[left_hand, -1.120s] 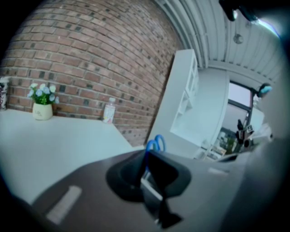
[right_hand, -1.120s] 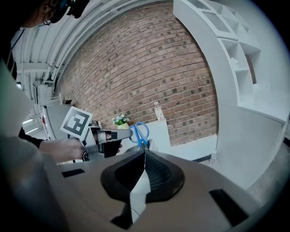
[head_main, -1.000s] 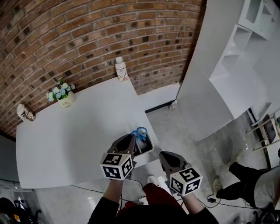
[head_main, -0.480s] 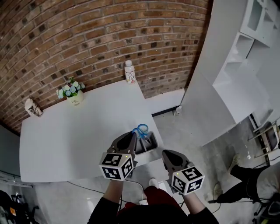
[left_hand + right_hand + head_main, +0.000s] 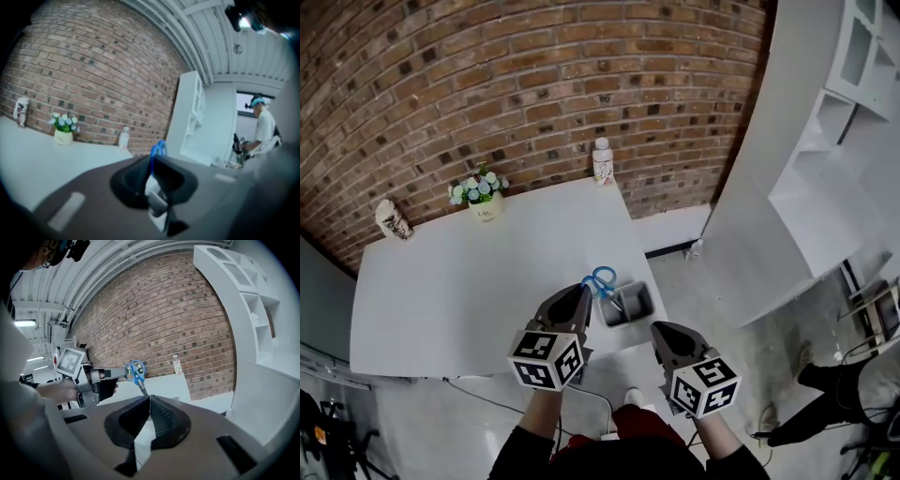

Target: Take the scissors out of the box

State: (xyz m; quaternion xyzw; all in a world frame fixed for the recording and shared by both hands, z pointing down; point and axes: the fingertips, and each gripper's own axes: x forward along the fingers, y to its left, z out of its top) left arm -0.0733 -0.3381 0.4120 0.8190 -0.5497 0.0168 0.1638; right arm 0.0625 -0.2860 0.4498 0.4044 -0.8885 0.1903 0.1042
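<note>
Up goes my left gripper [image 5: 583, 291] since a second ago, and the blue scissors [image 5: 601, 279] rise with it. Its jaws pinch the scissors near the handles, blades pointing down over the gray box [image 5: 636, 305] at the table [image 5: 441, 281] edge. My right gripper [image 5: 660, 330] is closed on nothing.

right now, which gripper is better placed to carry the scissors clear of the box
Left. The left gripper is closed on the handles of the blue scissors, right over the box. The right gripper is shut, empty, and back from the box.
</note>
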